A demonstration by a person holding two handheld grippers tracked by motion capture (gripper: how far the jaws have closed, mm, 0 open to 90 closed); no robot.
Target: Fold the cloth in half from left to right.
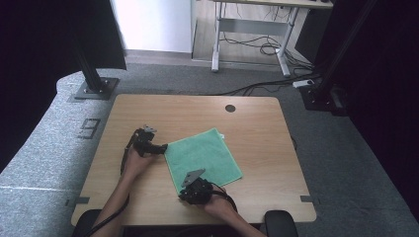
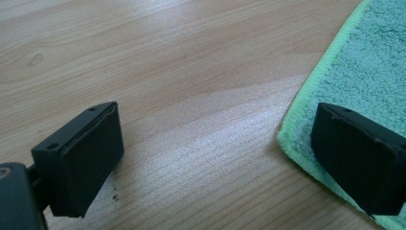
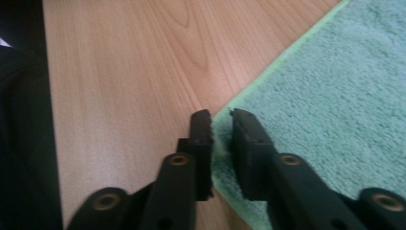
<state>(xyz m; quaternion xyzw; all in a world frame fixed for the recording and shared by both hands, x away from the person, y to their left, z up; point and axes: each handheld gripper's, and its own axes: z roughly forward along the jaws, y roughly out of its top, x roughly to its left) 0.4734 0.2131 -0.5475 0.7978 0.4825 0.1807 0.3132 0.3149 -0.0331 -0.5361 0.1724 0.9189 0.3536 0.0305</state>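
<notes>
A green towel [image 1: 202,153] lies flat on the wooden table [image 1: 257,123], turned a little askew. My right gripper [image 1: 182,192] sits at the towel's near left corner; in the right gripper view its jaws [image 3: 220,120] are nearly together with the towel's [image 3: 325,96] pale green hem pinched between the pads. My left gripper [image 1: 160,147] rests at the towel's far left corner. In the left gripper view it [image 2: 215,143] stands wide open: one pad hangs over the towel's [image 2: 368,62] corner, the other over bare wood.
The table's near edge runs close behind my right hand. A round cable hole [image 1: 230,108] marks the far side of the tabletop. Black frame posts [image 1: 91,74] stand on the carpet beyond the table, and a desk with cables [image 1: 257,47] is farther back.
</notes>
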